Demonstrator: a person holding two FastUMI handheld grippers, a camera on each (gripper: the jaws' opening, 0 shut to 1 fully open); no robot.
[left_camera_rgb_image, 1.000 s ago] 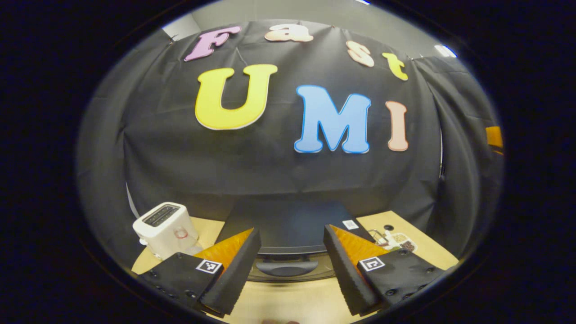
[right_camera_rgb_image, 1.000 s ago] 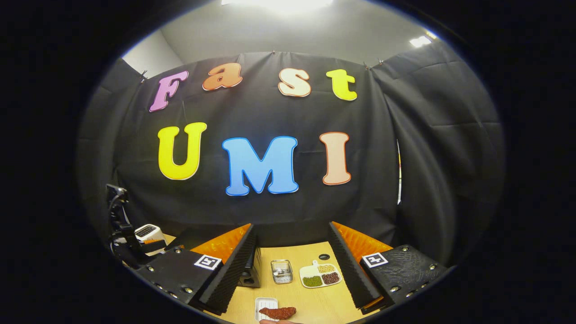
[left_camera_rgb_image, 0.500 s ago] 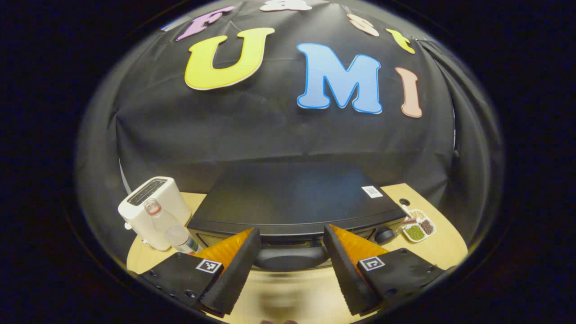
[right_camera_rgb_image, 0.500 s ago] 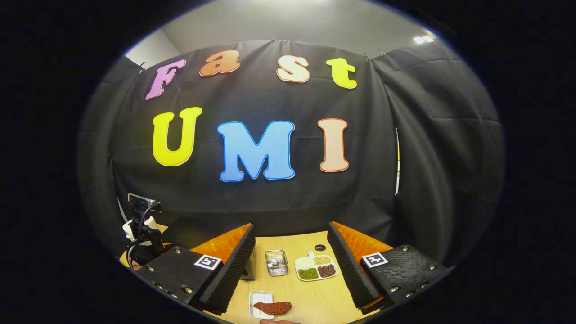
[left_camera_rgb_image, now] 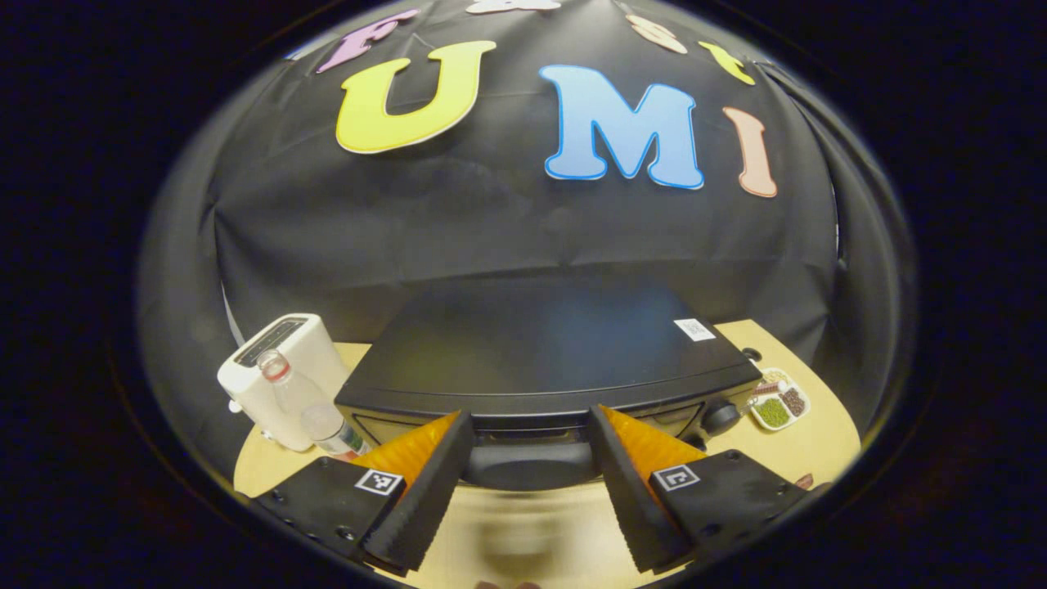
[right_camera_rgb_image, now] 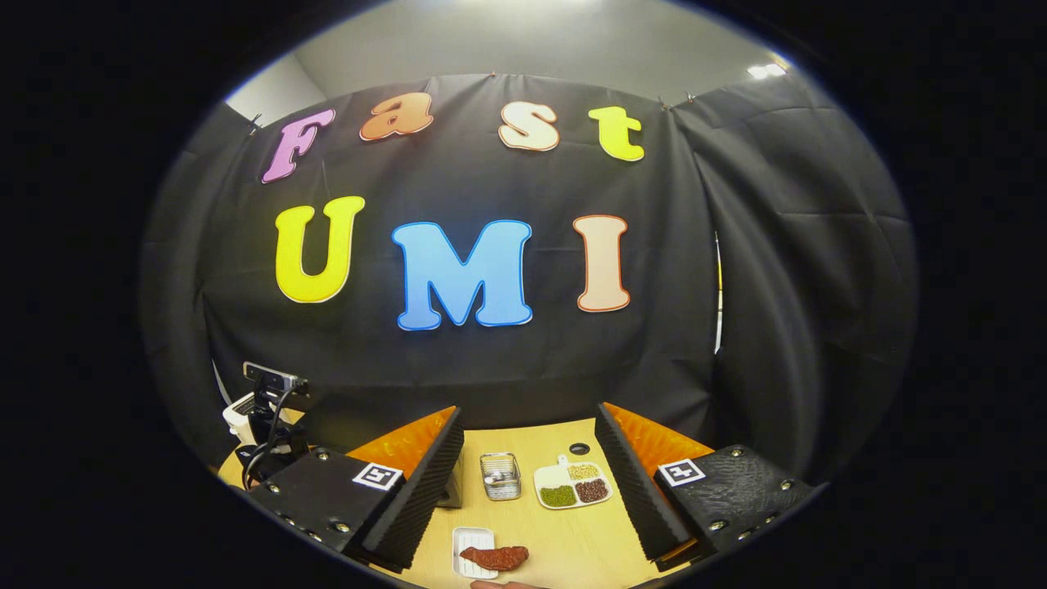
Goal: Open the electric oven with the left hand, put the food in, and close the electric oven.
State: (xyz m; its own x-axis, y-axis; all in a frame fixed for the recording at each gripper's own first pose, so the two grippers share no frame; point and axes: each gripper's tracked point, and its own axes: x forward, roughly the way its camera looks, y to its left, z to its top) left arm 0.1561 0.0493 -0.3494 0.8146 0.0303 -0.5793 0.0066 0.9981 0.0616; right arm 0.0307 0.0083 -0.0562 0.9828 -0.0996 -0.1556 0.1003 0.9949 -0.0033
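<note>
Left gripper view: the left claw (left_camera_rgb_image: 530, 491) is held wide apart, nothing pressed between its fingers, and the dark handle (left_camera_rgb_image: 530, 466) of the black electric oven (left_camera_rgb_image: 540, 352) is framed in the gap just ahead. The oven door is seen shut. Off to the claw's left a white toaster (left_camera_rgb_image: 274, 376) is seen on the desk (left_camera_rgb_image: 810, 446), with two clear bottles (left_camera_rgb_image: 315, 413) just in front of it.

Right gripper view: the right claw (right_camera_rgb_image: 530, 499) is likewise spread wide and empty. Just below its gap, near the bottom edge, the food (right_camera_rgb_image: 493, 557), a reddish-brown piece, is laid partly over a small white tray (right_camera_rgb_image: 472, 546). Farther ahead between the fingers a small metal basket (right_camera_rgb_image: 500, 476) is set beside a white divided dish (right_camera_rgb_image: 572, 487); green, pale and dark brown grains are held in its three compartments.
</note>
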